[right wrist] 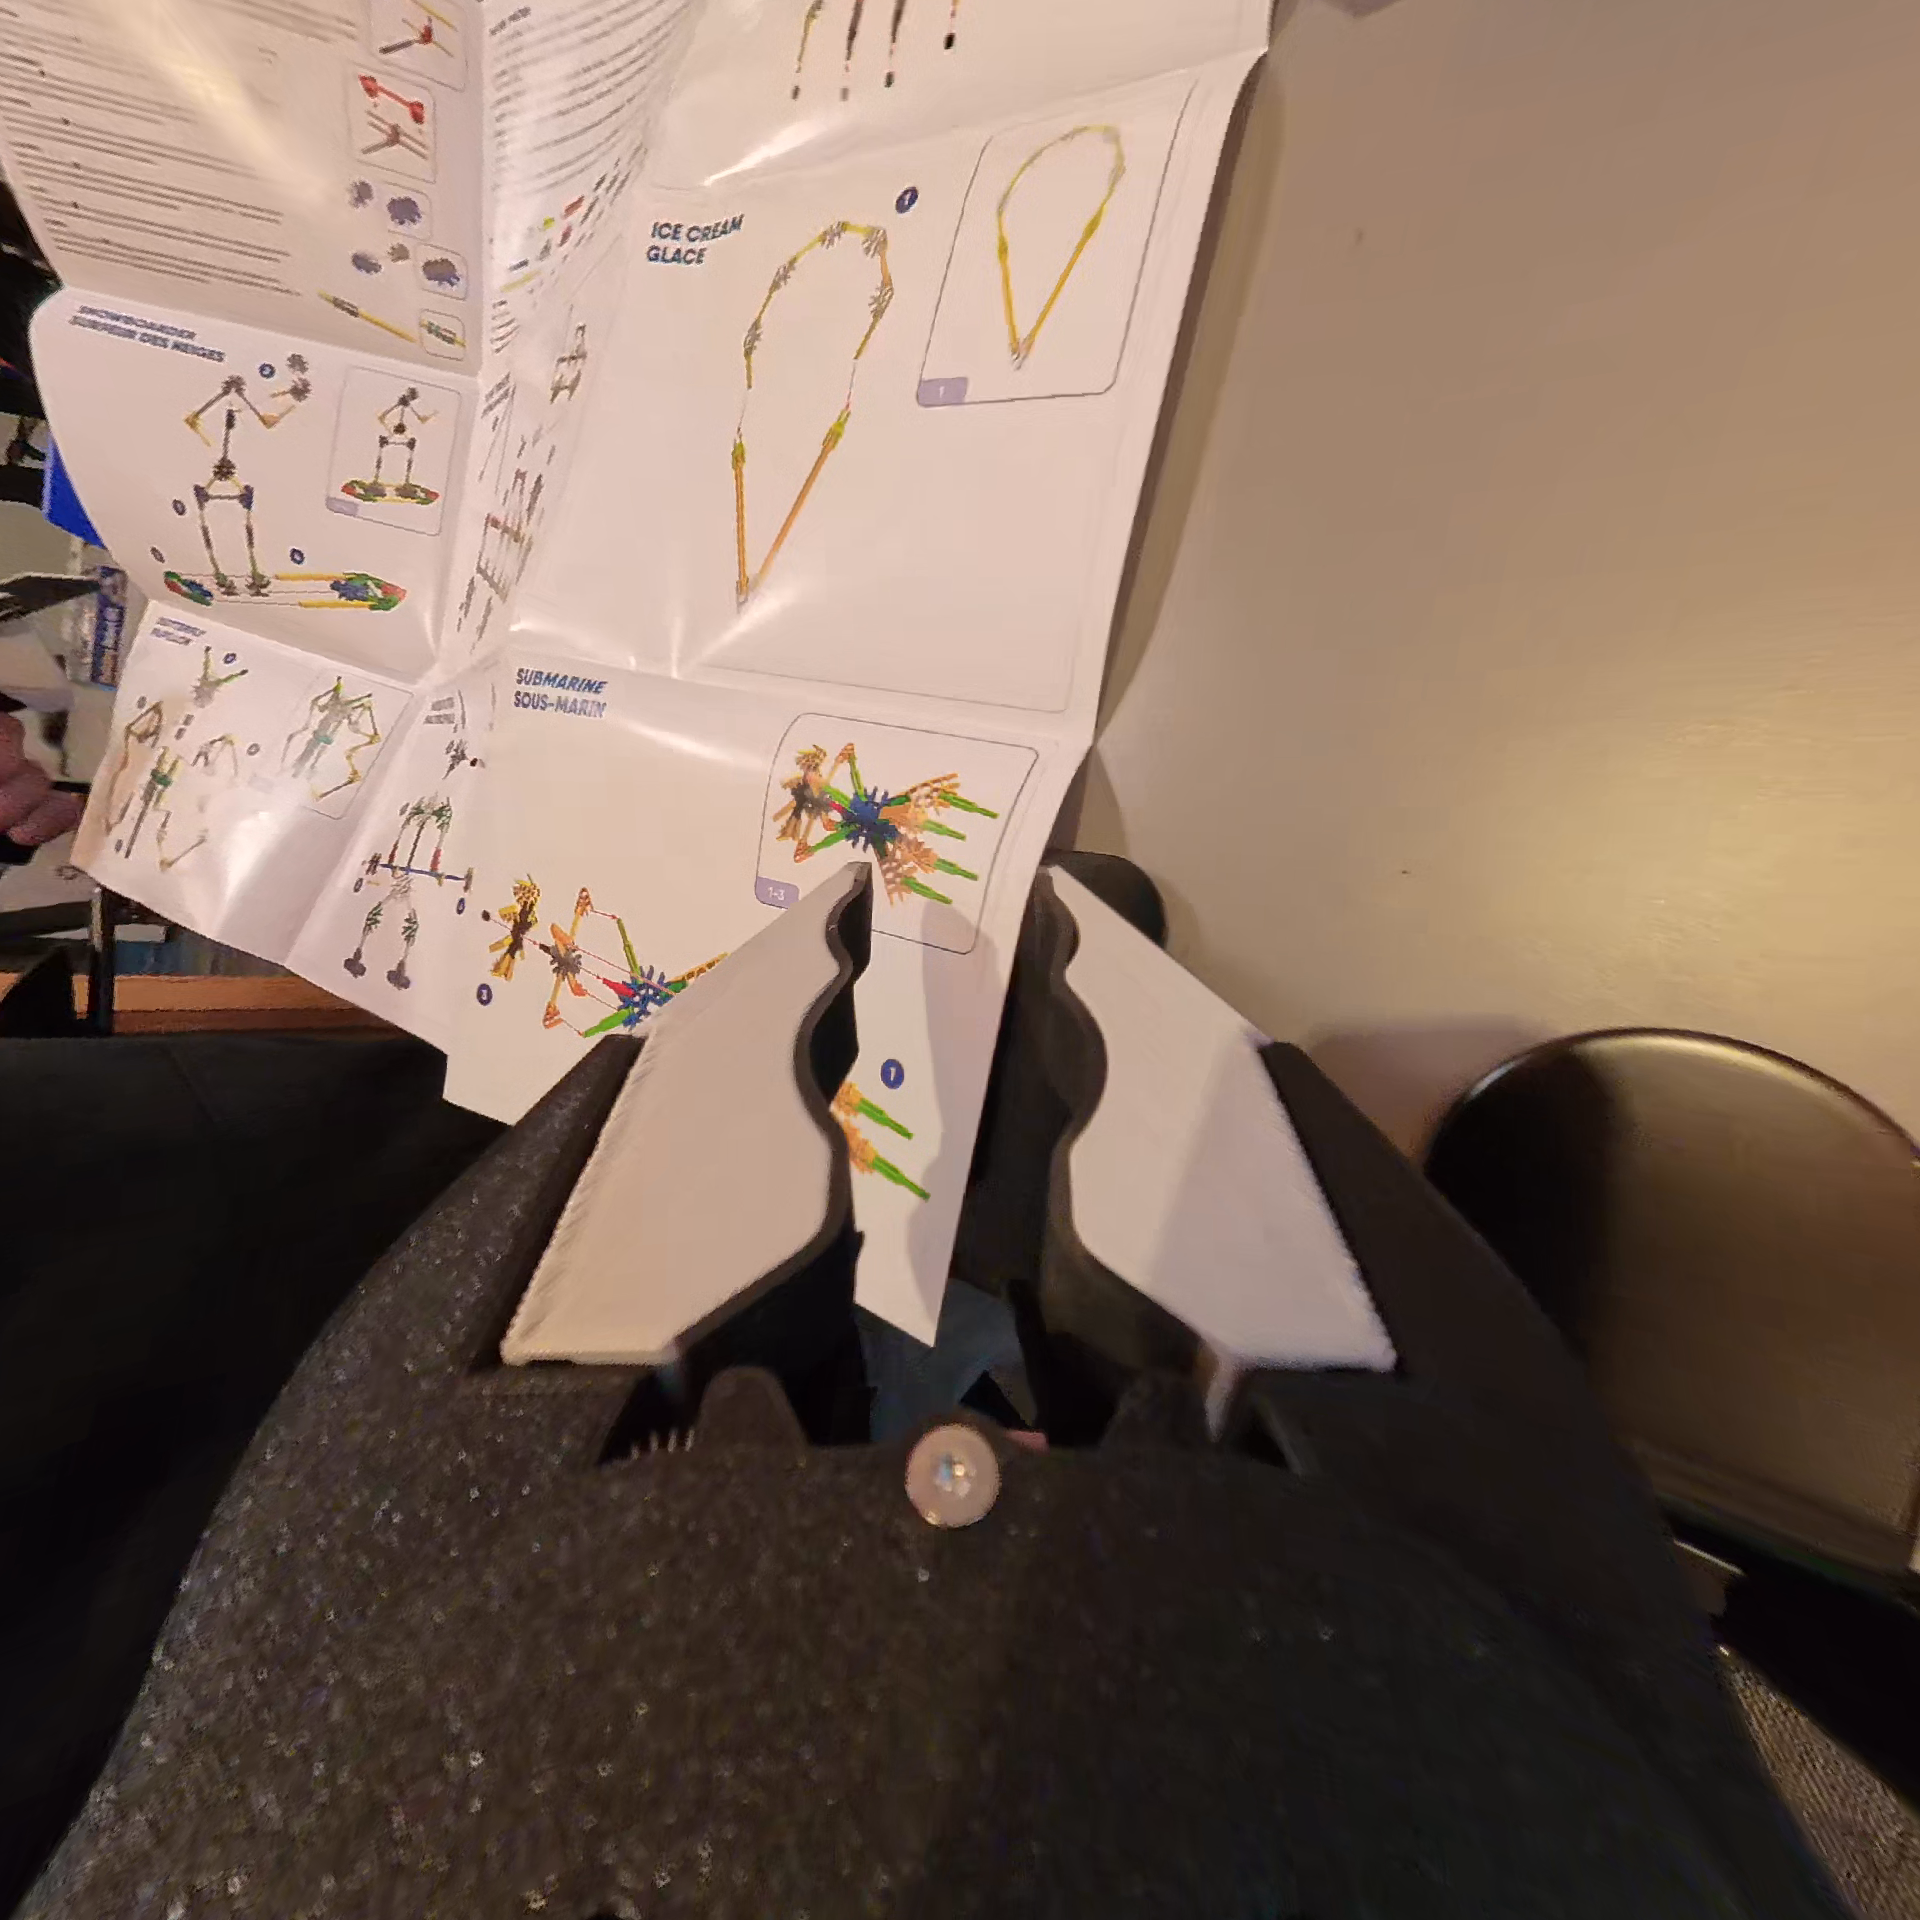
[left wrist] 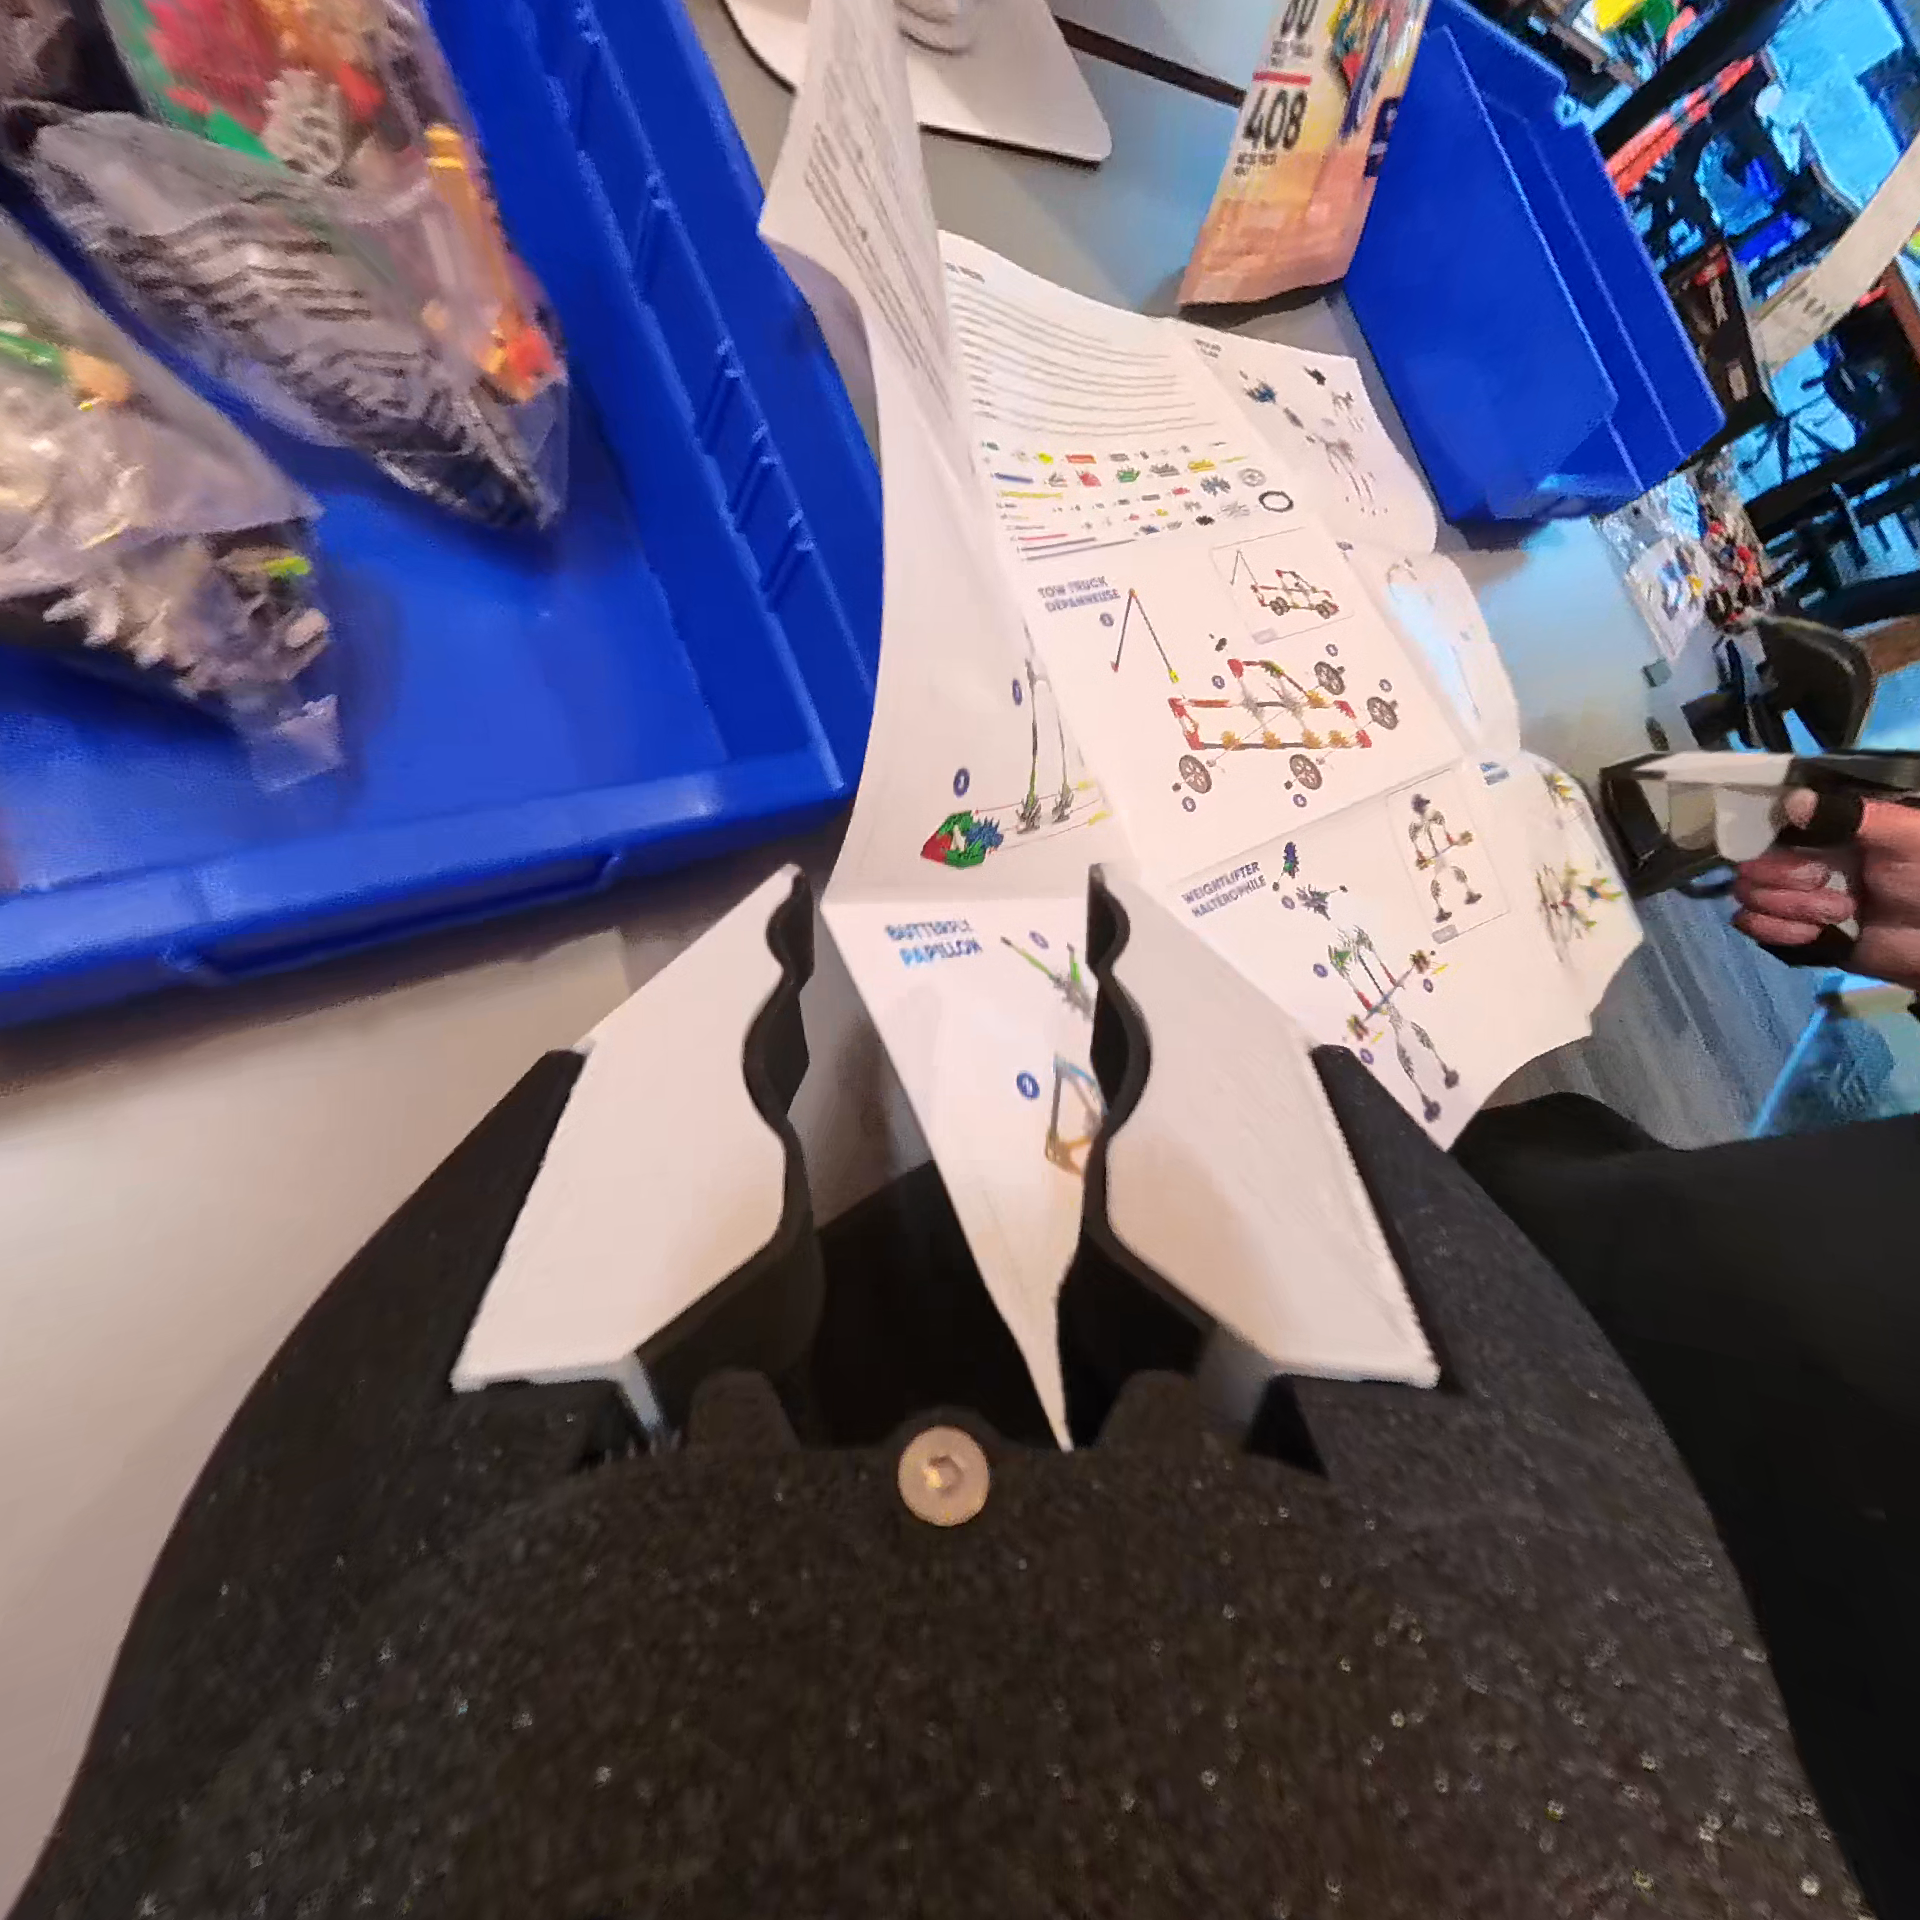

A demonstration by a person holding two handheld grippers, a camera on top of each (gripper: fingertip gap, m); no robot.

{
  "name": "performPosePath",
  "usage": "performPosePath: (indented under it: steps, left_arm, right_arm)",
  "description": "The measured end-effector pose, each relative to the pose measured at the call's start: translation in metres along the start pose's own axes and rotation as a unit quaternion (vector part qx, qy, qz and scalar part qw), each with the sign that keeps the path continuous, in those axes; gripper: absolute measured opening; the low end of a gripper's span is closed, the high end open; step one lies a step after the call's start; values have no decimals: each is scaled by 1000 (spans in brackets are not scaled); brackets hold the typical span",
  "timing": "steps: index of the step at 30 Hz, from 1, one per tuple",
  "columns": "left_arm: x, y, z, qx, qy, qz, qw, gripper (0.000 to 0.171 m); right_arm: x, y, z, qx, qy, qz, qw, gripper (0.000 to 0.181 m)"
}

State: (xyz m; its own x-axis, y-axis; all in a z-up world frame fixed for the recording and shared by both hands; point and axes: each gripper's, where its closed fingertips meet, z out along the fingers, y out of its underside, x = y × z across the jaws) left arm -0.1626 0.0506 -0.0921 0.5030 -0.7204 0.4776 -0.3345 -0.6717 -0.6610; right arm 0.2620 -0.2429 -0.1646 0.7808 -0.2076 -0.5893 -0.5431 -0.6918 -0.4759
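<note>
**Two grippers and one big folded sheet**

While the big paper sheet (left wrist: 1195,675) lies half on the grey table (left wrist: 260,1195) and half lifted, the left gripper (left wrist: 945,904) points at its near corner. Its two fingers stand apart, and that corner pokes between them. It lies against the right finger (left wrist: 1226,1143), but I cannot tell if it is pinched.

Over at the sheet's far right edge, a hand (left wrist: 1829,894) holds the right gripper (left wrist: 1662,821) level. In its own view, the right gripper (right wrist: 951,883) has its fingers apart too, with the sheet's (right wrist: 831,468) bottom corner hanging between them. The left finger (right wrist: 727,1122) covers part of the drawings.

Left of the sheet sits one blue bin (left wrist: 499,748) with two plastic bags (left wrist: 312,312) of small parts, blurry and cut off. Behind the sheet stand a second blue bin (left wrist: 1507,312) and one box (left wrist: 1299,135), cut off at the top.
</note>
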Motion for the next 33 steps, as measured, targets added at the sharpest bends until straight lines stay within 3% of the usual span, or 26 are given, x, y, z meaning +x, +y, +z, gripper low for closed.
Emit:
performPosePath:
  steps: [5,9,16,22,27,33]
  left_arm:
    - [-3,-7,22,-8,-5,16,1000,46]
    - [-2,-9,30,-6,10,5,1000,38]
    - [-4,-7,37,-8,9,6,1000,20]
    - [-3,0,38,-6,16,-10,1000,15]
    - [-2,6,38,-7,18,-20,1000,13]
    - [-4,12,37,-8,19,-28,999,7]
  right_arm:
    - [9,-10,-13,10,60,-42,997,28]
    - [-15,-27,-7,25,81,-121,989,28]
    - [-92,-38,54,28,54,-235,970,28]
    - [-143,-40,104,27,7,-292,956,27]
    - [-147,-34,125,7,4,-314,949,27]
    - [-122,-13,139,-36,21,-301,953,24]
